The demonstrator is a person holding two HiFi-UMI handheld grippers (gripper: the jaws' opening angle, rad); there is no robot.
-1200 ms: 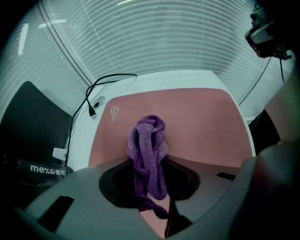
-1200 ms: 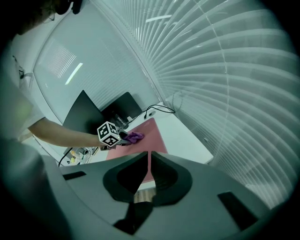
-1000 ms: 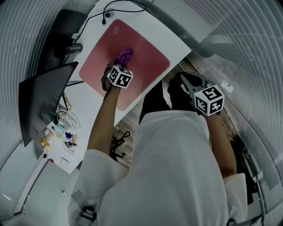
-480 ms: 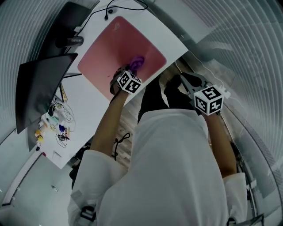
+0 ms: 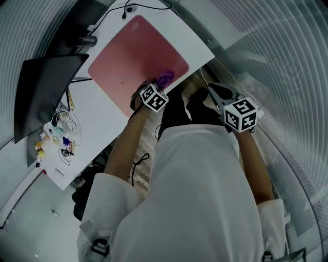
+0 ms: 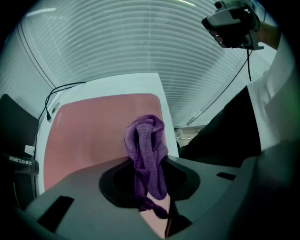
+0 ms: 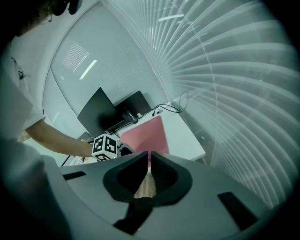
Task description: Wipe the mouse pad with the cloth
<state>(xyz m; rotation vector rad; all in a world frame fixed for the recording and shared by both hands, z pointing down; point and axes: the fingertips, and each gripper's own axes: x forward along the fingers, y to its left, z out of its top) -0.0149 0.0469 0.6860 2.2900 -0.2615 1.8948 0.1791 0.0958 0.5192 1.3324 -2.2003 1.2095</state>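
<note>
A pink mouse pad lies on the white desk. A bunched purple cloth rests on the pad's near right corner, close to the desk edge. My left gripper is shut on the cloth. In the left gripper view the cloth hangs out between the jaws over the mouse pad. My right gripper is held in the air off the desk's right side, shut with nothing in it. The right gripper looks toward the mouse pad and the left gripper's marker cube.
A dark monitor stands at the desk's left, with a black device behind it. A black cable runs along the far edge. Several small items and wires lie at the near left. White blinds fill the right.
My left gripper has dragged the cloth from the pad's middle to its near right corner. The right gripper has stayed about where it was.
</note>
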